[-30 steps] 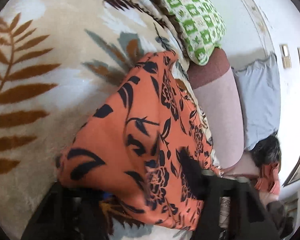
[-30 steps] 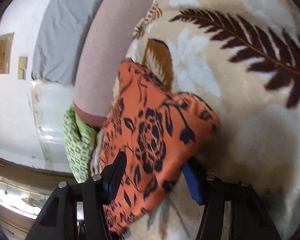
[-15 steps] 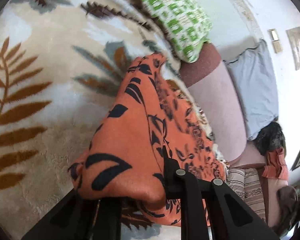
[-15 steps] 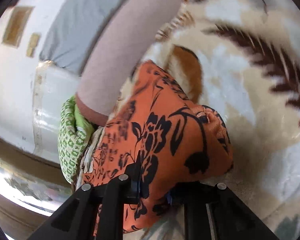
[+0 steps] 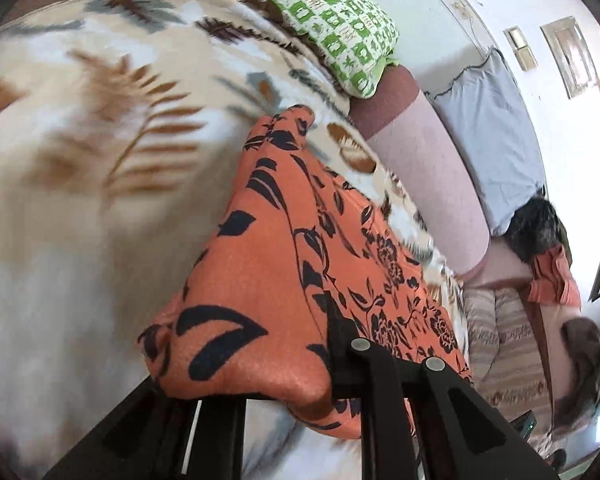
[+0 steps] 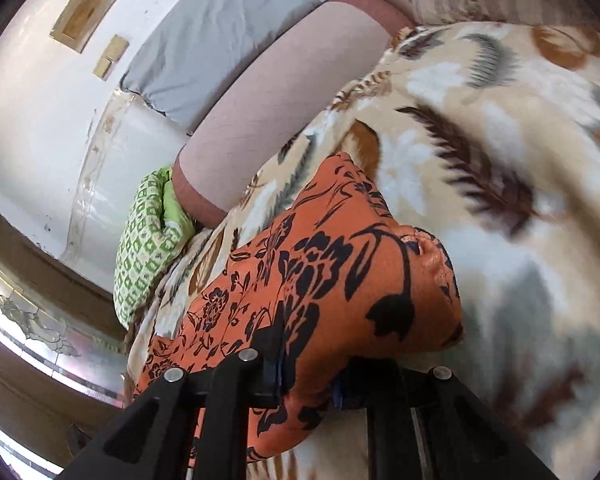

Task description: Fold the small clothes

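Left wrist cam: left gripper (image 5: 284, 384) clamped on orange floral garment (image 5: 300, 264), near edge bunched over fingers, pads prob hidden. Right gripper (image 6: 308, 376) nipped tight on same cloth's other corner. Garment stretches away over leaf-print blanket (image 6: 500, 160), green pillow (image 5: 340, 28) beyond.

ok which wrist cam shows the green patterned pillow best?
Left wrist. The green patterned pillow lies face-up at the top of that view, its printed squares sharp and most of its top visible. The right wrist view catches it edge-on, squeezed between the pink bolster and the leaf-print blanket.
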Demonstrator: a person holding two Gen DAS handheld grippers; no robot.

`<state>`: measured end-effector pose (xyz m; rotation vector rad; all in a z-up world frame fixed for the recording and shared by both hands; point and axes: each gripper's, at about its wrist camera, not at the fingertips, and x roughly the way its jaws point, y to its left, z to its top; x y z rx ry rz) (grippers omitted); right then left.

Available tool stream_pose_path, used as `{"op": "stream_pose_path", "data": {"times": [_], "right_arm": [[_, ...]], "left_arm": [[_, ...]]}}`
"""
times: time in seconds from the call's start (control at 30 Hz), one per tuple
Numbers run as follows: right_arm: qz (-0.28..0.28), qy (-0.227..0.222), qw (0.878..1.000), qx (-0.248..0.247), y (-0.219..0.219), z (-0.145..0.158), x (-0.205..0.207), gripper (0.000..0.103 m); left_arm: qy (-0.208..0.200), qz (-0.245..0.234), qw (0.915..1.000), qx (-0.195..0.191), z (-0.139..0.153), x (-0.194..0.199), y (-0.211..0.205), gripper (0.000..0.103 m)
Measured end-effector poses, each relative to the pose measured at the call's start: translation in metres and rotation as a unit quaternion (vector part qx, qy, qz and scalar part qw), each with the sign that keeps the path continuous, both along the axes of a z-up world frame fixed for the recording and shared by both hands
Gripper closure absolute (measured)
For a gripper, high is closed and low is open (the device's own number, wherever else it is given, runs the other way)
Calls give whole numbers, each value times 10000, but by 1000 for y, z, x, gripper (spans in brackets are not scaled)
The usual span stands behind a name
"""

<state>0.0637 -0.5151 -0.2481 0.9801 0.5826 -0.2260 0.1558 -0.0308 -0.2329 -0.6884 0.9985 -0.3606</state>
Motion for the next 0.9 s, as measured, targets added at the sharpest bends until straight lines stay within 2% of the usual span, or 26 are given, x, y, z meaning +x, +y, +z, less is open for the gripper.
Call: {"op": "stream_pose_path", "data": {"times": [0.1,0.17,0.23,0.33,0.4,0.47,0.53,0.6,0.7,0.77,0.83,0.87,0.9], "right_arm": [[-67,278,9993,250,-2,-13,-22,86],[-133,563,9960,677,-9,-28,-26,82],[-142,767,9916,1029,-13,-29,-28,78],[-45,847,9938,724,-8,-12,-39,70],[53,861,9948,549,-1,-2,-51,60],[101,810,9954,503,5,6,-62,46],[223,686,9967,378,12,15,-72,46],[272,506,9971,490,14,16,-79,46],[217,201,9960,839,12,14,-80,46],[327,-55,9941,1034,16,15,-76,46],[436,-144,9936,1033,23,17,-66,46],[519,-161,9940,954,28,19,-59,46],[618,-189,9941,875,33,21,-52,46]], "left_arm": [[219,-31,9995,216,-12,-21,10,86],[175,-12,9993,328,-8,-23,15,81],[158,25,9991,397,1,-25,22,74],[73,166,9989,431,7,-37,35,59],[149,299,9989,324,5,-44,46,59],[176,492,9981,311,7,-52,58,59],[-20,660,9971,374,15,-62,65,59],[-414,632,9960,475,33,-69,63,59],[-1069,235,9924,563,61,-73,43,46],[-1367,-17,9886,635,69,-70,29,45],[-1337,97,9868,907,69,-62,24,45],[-1174,201,9888,903,62,-58,27,45],[-928,312,9926,721,53,-55,34,45]]}}
